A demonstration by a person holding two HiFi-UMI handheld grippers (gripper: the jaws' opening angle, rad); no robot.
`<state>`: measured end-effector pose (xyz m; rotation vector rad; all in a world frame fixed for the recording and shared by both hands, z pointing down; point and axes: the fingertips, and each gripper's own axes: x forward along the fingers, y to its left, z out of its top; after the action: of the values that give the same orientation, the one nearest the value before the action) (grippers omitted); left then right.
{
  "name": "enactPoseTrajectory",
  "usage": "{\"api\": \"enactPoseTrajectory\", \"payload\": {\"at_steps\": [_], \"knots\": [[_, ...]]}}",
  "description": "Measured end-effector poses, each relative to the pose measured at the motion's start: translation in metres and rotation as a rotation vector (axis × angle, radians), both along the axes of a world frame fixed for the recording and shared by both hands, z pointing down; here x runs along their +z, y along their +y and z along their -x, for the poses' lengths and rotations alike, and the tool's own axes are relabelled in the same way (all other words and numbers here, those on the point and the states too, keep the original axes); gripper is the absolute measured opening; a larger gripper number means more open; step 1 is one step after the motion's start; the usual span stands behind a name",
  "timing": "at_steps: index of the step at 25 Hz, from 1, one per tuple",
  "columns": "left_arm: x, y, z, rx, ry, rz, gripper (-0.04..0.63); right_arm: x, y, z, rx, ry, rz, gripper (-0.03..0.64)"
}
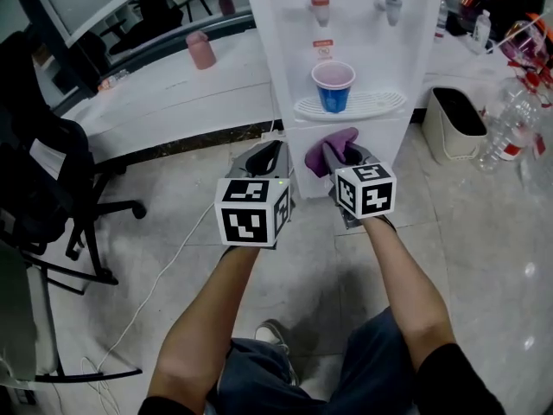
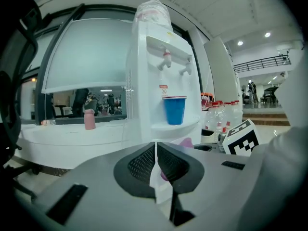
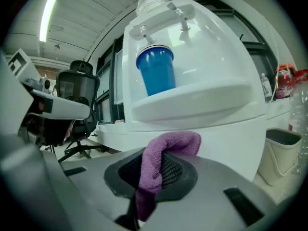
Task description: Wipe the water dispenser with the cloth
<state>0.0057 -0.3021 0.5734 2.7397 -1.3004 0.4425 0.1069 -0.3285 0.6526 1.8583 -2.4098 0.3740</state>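
Note:
The white water dispenser (image 1: pixel 346 24) stands straight ahead, with two taps and a blue cup (image 1: pixel 333 87) on its drip tray (image 1: pixel 380 105). My right gripper (image 1: pixel 344 156) is shut on a purple cloth (image 1: pixel 331 150), held close to the dispenser's lower front panel, just under the tray. In the right gripper view the cloth (image 3: pixel 156 165) is pinched between the jaws and folds over the tips. My left gripper (image 1: pixel 266 156) hangs beside it to the left, shut with nothing in it; in its own view the jaws (image 2: pixel 155 165) meet before the dispenser (image 2: pixel 159 71).
A long white counter (image 1: pixel 173 102) runs left of the dispenser with a pink bottle (image 1: pixel 200 50) on it. A black office chair (image 1: pixel 43 188) stands at the left. A beige bin (image 1: pixel 456 124) and several water bottles (image 1: pixel 510 119) are at the right. A white cable (image 1: pixel 164 275) trails on the tiled floor.

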Motion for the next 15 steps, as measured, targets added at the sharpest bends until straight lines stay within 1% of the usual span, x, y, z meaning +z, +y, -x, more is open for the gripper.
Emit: {"api": "enactPoseTrajectory", "payload": {"at_steps": [3,7,12,15], "knots": [[0.004,0.001,-0.013,0.018,-0.007,-0.002,0.034,0.005,0.005,-0.025,0.029,0.010,0.009,0.044],[0.008,0.004,-0.031,0.044,-0.019,-0.005,0.035,0.001,0.011,-0.057,0.074,0.011,-0.003,0.044],[0.015,0.007,-0.052,0.080,-0.042,-0.009,0.034,-0.008,0.021,-0.111,0.162,-0.011,-0.027,0.044],[0.023,0.008,-0.061,0.088,-0.044,0.009,0.034,-0.009,0.026,-0.142,0.211,-0.020,-0.032,0.044]]}}
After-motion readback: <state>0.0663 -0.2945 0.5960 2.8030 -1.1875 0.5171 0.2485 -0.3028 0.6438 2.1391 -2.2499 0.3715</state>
